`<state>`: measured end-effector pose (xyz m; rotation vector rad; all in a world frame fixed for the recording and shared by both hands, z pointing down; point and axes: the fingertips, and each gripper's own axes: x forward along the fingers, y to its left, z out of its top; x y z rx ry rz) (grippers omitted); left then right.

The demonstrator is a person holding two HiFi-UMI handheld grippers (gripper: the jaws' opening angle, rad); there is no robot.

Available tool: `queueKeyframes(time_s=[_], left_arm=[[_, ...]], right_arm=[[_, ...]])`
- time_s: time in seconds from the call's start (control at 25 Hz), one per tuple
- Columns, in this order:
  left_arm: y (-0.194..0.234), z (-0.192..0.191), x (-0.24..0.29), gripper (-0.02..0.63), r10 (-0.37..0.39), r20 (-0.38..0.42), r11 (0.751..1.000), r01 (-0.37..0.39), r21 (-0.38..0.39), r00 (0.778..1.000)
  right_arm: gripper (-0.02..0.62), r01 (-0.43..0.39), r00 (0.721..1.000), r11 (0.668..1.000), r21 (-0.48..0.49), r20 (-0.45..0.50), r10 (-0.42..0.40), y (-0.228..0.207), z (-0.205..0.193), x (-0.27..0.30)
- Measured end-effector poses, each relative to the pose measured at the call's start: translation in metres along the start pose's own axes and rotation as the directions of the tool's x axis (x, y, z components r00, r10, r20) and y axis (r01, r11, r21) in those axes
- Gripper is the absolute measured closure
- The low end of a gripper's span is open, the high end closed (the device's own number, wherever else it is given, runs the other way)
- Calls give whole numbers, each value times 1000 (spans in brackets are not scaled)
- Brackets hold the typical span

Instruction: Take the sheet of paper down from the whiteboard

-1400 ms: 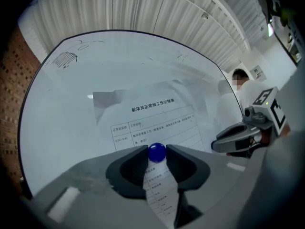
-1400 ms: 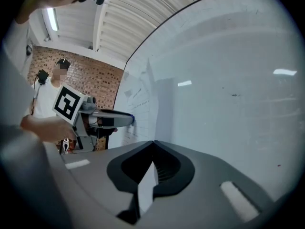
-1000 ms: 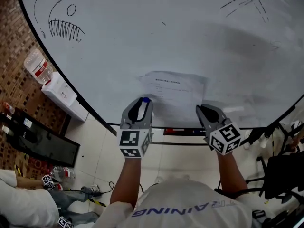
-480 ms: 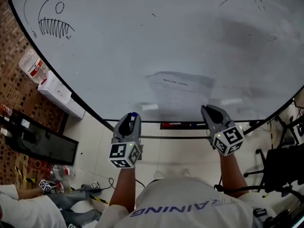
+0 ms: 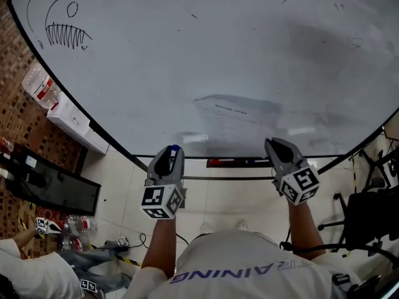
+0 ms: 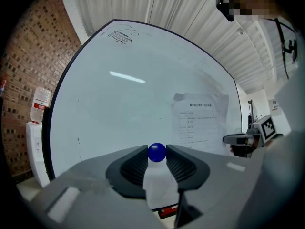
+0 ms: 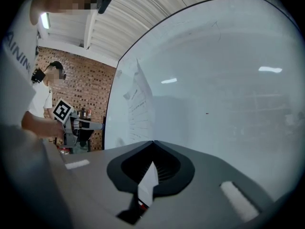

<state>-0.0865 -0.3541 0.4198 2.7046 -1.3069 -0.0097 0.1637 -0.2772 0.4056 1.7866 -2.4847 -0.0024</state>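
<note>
Head view: whiteboard [image 5: 156, 73] fills upper frame. The sheet [image 5: 240, 118] is on the board, approx. 5 o'clock from board centre, printed lines visible. In the left gripper view its upper-left corner curls off the surface. Left gripper [image 5: 172, 152] sits at 7 o'clock of the sheet, tips level w/ the board's lower edge and clear of the sheet. Its fingers are clamped on a small blue ball [image 6: 157, 152], pinched betw. the two tips. Right gripper [image 5: 273, 144] sits at 5 o'clock of the sheet, near its lower-right corner. Its fingers are pressed together tip to tip, w/ nothing betw. them. A red item [image 5: 227, 162] lies on the ledge below the board, at 6 o'clock of the sheet, betw. the two grippers. A toothed sketch [image 5: 62, 33] is at 10 o'clock on the board. A water bottle [image 5: 38, 86] stands on a white unit at 9 o'clock, off the board.

Diff. vs. one second ago: the left gripper was up at the sheet's left corner w/ the blue ball at its tips. It is now pulled back toward 7 o'clock, off the sheet, ball still gripped. The right gripper was at the sheet's right corner and is now drawn back slightly toward 6 o'clock. Sheet position on the board is unchanged. Vs. half a second ago both grippers are approx. where they were. At 8 o'clock of the frame, a second person's hand w/ a marker cube [image 5: 42, 225] has moved up and left.
</note>
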Motion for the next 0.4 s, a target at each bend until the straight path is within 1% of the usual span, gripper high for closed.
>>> queueKeyframes(time_s=[0.4], left_arm=[[-4, 4, 0, 476, -4, 9, 1000, 4, 1, 1000]], right_arm=[[588, -2, 1000, 1000, -1, 6, 2, 1, 2, -3]])
